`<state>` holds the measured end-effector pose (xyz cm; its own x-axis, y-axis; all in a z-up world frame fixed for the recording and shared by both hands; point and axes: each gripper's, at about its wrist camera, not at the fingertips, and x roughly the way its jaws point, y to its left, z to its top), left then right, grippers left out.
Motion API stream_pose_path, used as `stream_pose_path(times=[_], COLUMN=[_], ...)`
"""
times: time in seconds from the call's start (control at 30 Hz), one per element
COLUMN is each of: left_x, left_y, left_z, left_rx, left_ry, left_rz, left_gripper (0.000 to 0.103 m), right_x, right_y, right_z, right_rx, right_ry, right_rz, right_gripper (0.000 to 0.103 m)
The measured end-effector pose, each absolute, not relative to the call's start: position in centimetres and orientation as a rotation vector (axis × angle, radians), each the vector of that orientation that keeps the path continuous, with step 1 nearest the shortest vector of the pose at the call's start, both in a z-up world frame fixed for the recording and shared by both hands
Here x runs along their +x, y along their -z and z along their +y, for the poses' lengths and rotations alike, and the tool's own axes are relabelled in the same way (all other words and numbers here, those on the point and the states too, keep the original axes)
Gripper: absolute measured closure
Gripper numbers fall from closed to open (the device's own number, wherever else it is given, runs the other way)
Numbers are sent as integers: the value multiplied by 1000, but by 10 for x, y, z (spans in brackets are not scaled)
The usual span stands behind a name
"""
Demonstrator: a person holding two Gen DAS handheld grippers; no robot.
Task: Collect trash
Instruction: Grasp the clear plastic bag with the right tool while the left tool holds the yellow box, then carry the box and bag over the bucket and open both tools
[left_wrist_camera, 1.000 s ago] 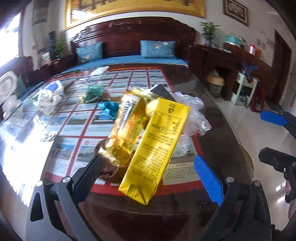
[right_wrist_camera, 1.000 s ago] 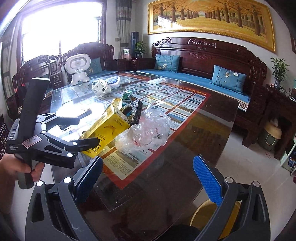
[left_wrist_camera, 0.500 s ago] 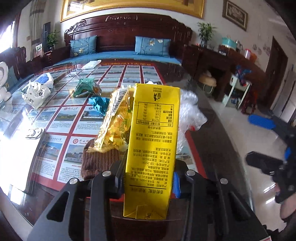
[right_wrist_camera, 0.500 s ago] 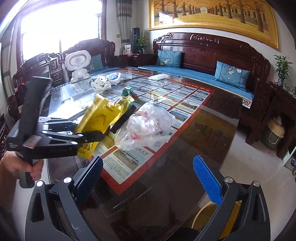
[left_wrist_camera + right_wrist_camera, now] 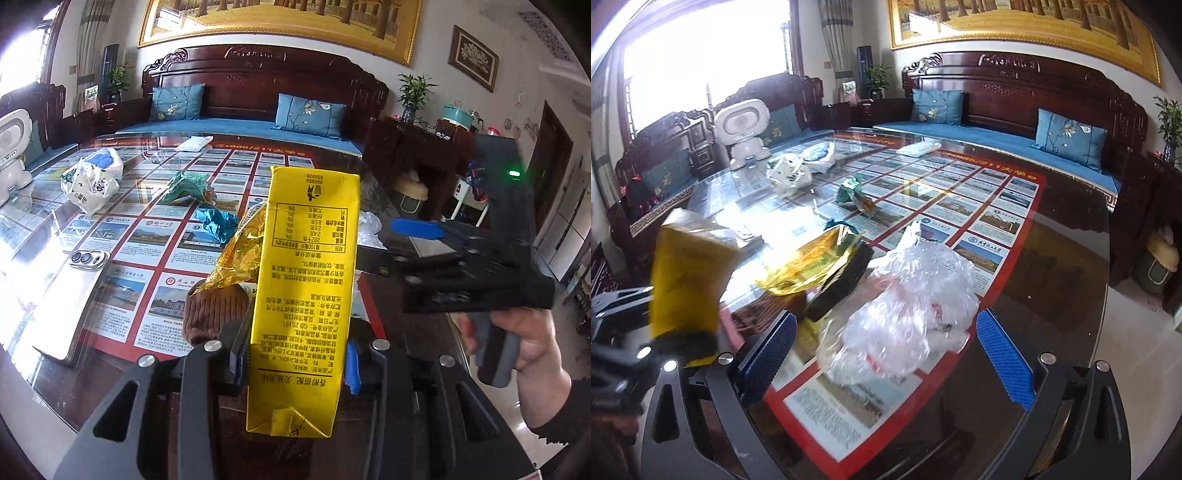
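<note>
While clamped in left claw (image 5: pixel 297 363), yellow carton (image 5: pixel 306 280) before gold wrapper (image 5: pixel 240 258).

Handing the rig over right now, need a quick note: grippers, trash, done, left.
Left gripper: shut on the yellow carton, lifted off the glass table.
Right gripper: jaws closing, nothing gripped; the clear plastic bag lies between them on the table.
Done: carton picked up.
Left: bag, gold wrapper, teal wrapper, green wrapper. No bin identified.
</note>
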<state>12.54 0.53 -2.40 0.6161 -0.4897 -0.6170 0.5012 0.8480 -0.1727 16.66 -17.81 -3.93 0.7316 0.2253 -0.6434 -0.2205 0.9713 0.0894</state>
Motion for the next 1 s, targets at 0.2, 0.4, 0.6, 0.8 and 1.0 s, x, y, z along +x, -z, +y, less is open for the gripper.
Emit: stream_pose_path(times=[0.2,0.4,0.6,0.8,1.0], left_x=[128,129,123,114,105], left_y=[26,24,16,8,3], left_z=[9,8,-6,-29,-66], left_rx=[5,-11,7,28,61], left_ry=[577,577,601,642,704], left_rz=[709,712,698,689,693], left_gripper=[64,64,64,64,64], right_x=[174,149,119,94,65], right_y=[59,39,12,-1,-8], right_z=[-178,-199,-227,-253,-287], right_rx=[5,59,87,108,131], right_ry=[-281,-295,-281,-255,-202], right_rz=[785,716,642,606,575], right_gripper=[82,83,83,83,83])
